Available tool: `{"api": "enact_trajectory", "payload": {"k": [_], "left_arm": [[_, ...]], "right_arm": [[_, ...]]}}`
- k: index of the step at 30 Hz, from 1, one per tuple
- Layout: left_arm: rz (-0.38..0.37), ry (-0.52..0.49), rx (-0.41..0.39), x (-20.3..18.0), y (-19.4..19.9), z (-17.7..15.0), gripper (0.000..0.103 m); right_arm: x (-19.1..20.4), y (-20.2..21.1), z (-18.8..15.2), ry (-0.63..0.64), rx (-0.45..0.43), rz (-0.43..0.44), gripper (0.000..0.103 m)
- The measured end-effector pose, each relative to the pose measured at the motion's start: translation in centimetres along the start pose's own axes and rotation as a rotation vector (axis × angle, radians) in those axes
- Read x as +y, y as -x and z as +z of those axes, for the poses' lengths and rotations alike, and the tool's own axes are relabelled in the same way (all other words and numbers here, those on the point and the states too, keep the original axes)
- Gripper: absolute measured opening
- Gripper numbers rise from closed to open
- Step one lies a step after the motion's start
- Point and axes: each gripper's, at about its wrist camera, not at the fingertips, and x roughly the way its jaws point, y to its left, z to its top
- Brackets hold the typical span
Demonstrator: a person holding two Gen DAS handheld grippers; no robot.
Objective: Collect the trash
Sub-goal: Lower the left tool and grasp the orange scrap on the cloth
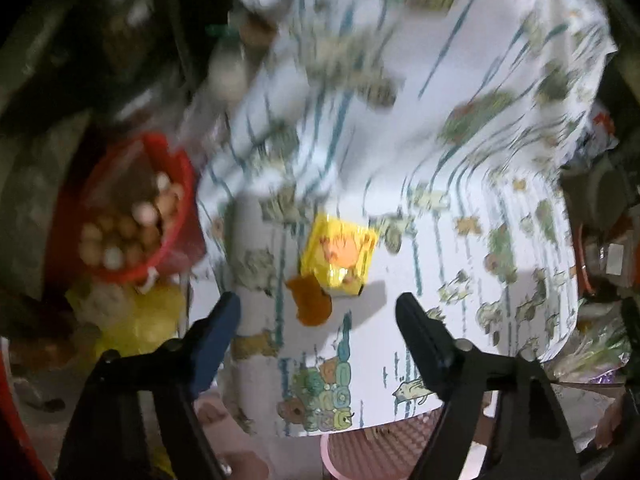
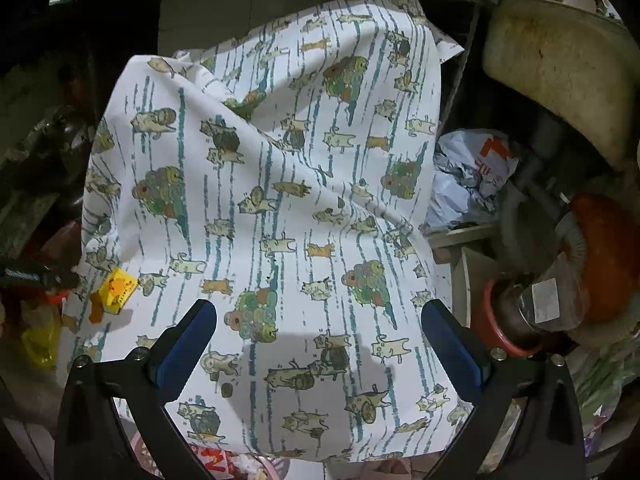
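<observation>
Left gripper (image 1: 318,308) alone sees red egg basket (image 1: 176,168).

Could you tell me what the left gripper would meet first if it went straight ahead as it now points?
Probably the orange scrap beside the yellow wrapper on the tablecloth; the open left gripper points at them, though blur hides depth.

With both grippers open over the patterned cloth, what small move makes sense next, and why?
Probably bring the left gripper forward and down onto the yellow wrapper. It lies on the cloth just ahead of the open fingers, an orange scrap touching its near edge. The right gripper is open too, but the wrapper sits far off to its left.
</observation>
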Motion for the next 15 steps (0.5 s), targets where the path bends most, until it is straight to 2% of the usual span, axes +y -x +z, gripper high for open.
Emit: {"api": "enact_trajectory", "payload": {"k": [3, 4, 6, 10, 15], "left_arm": [[0.026, 0.035, 0.051, 0.2, -2.2, 0.3, 0.058], [0.031, 0.052, 0.066, 0.4, -2.9, 0.4, 0.050], [0.039, 0.081, 0.096, 0.7, -3.8, 0.4, 0.043], [0.029, 0.084, 0.108, 0.4, -4.6, 0.4, 0.040], [0.067, 0.093, 0.145, 0.2, -6.5, 0.2, 0.040]], "right_arm": [[-0.4, -0.5, -0.1, -0.014, 0.024, 0.008, 0.103], [-0.6, -0.6, -0.1, -0.017, 0.029, 0.008, 0.103], [-1.0, -0.7, 0.0, -0.022, 0.034, 0.003, 0.103], [-1.6, -0.9, 0.1, -0.037, 0.041, -0.002, 0.103], [-1.8, -1.5, 0.0, -0.035, 0.060, -0.018, 0.103]]}}
